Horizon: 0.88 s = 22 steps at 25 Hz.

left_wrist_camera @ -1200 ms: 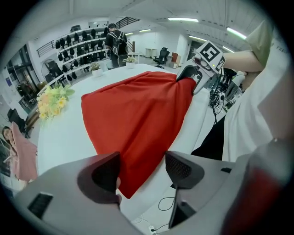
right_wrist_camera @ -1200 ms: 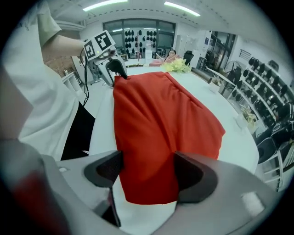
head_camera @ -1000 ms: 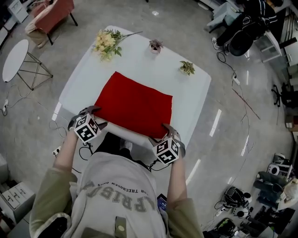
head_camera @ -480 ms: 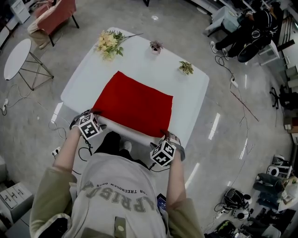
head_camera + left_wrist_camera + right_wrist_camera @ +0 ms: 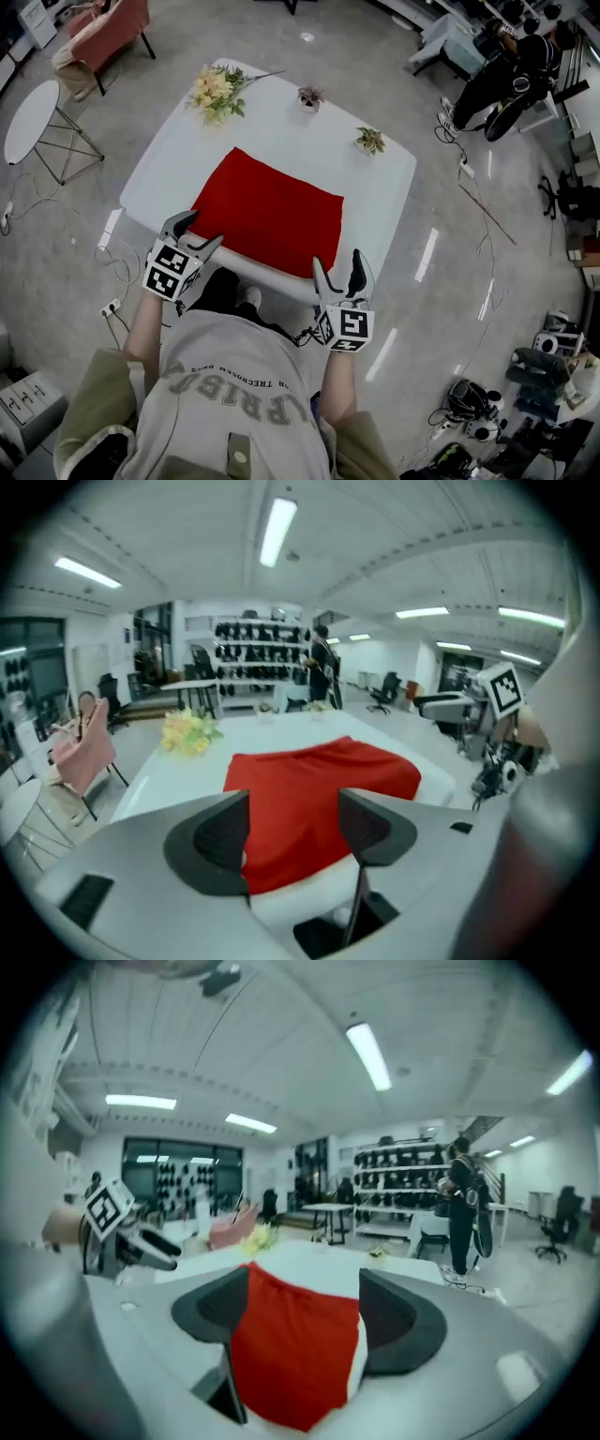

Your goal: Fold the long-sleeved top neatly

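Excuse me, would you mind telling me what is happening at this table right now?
A person stands at the white square table with a two-jaw gripper in each hand. The red long-sleeved top lies flat on it, folded into a rectangle. The left gripper and right gripper are both open, holding nothing, by the top's near edge.

Left gripper, right gripper (both agape)

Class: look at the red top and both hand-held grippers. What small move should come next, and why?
Probably reach forward and grip the near corners of the red top for another fold: the left hand-held gripper and right hand-held gripper are open, empty, short of its edge; it lies flat.
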Each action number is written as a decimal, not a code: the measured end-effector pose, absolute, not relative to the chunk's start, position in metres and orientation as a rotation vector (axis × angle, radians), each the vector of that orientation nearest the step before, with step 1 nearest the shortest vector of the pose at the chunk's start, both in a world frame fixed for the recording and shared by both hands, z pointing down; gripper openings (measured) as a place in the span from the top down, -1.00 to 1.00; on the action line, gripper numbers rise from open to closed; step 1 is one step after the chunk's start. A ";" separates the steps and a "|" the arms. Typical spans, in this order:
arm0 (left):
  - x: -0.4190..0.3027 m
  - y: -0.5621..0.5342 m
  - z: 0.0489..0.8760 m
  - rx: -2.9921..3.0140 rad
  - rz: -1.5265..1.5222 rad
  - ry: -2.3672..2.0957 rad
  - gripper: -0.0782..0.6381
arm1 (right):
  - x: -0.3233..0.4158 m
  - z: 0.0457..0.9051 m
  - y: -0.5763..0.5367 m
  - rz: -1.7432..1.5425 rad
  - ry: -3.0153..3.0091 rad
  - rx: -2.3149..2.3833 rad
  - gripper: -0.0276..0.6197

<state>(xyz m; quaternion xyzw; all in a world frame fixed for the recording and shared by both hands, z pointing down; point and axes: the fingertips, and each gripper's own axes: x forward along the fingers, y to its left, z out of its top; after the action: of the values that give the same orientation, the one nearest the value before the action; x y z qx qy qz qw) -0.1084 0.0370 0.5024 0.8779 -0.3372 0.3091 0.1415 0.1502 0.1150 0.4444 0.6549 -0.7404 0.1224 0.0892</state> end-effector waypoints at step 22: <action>-0.084 -0.004 0.348 2.759 0.138 -1.472 0.75 | 0.138 0.333 0.092 -0.032 -2.124 2.318 0.91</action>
<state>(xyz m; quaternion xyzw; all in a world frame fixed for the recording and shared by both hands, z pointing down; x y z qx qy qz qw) -0.0843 -0.0039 0.3483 0.8814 -0.4703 0.0441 0.0055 0.1383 0.0921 0.3325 0.7372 -0.6756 -0.0101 -0.0012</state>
